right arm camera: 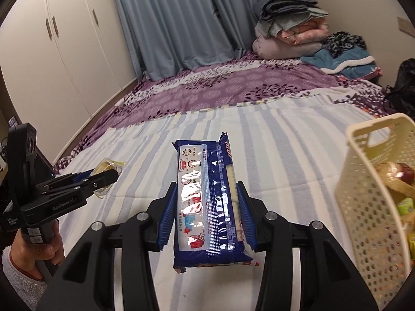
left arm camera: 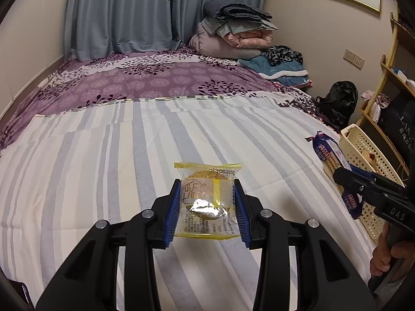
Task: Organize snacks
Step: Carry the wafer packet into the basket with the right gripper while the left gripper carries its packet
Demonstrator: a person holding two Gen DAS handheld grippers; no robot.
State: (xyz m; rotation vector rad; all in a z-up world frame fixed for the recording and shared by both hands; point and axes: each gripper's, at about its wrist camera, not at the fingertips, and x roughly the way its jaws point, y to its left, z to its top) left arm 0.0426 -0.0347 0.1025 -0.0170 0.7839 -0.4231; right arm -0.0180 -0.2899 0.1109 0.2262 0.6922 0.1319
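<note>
The left gripper (left arm camera: 207, 207) squeezes one small cake (left arm camera: 206, 202) in a yellow wrapper, held up over the striped bed (left arm camera: 103, 168). The right gripper (right arm camera: 207, 215) squeezes one long blue cracker pack (right arm camera: 207, 207). One cream basket (right arm camera: 363, 194) sits at three o'clock from the pack, with some snacks already inside; I cannot count them. To do this well, I think each hand should carry its snack right over the basket, go low, then let go gently, one at a time.
</note>
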